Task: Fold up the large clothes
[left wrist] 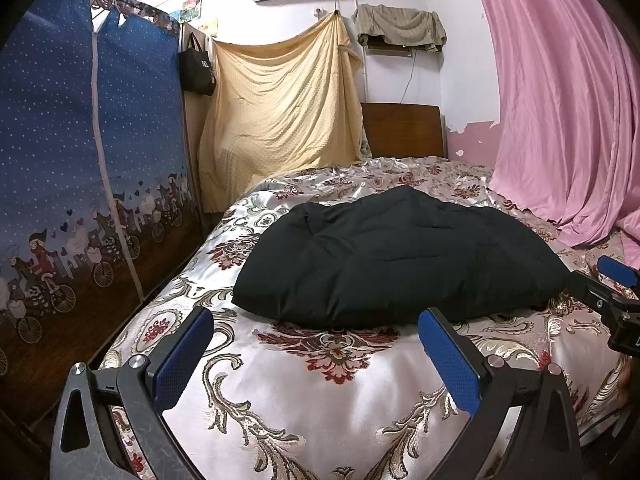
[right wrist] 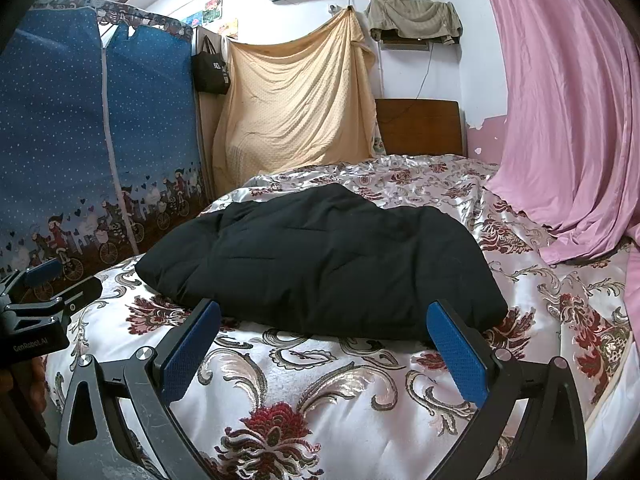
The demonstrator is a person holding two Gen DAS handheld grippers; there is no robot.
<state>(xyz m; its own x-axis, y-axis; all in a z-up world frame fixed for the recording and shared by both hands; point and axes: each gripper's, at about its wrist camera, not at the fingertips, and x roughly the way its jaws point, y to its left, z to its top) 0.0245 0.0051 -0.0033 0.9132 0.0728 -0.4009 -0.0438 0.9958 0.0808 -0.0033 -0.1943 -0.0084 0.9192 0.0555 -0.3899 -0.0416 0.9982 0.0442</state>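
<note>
Both claws spread wide, holding nothing: left claw (left wrist: pixel 316 334), right claw (right wrist: pixel 324 326). Black padded coat (left wrist: pixel 396 256) lies bundled on the bed (left wrist: pixel 320 392), just ahead of both claws; near edge sits between the right claw's fingers, not gripped. Looks like a late step, the coat already compact. Next move: probably pinch the near hem and fold it away, or flatten the bulge.

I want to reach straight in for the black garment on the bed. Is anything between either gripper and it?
Nothing visible. Only bare floral bedspread lies between the open left gripper and the black garment; likewise for the open right gripper.
</note>
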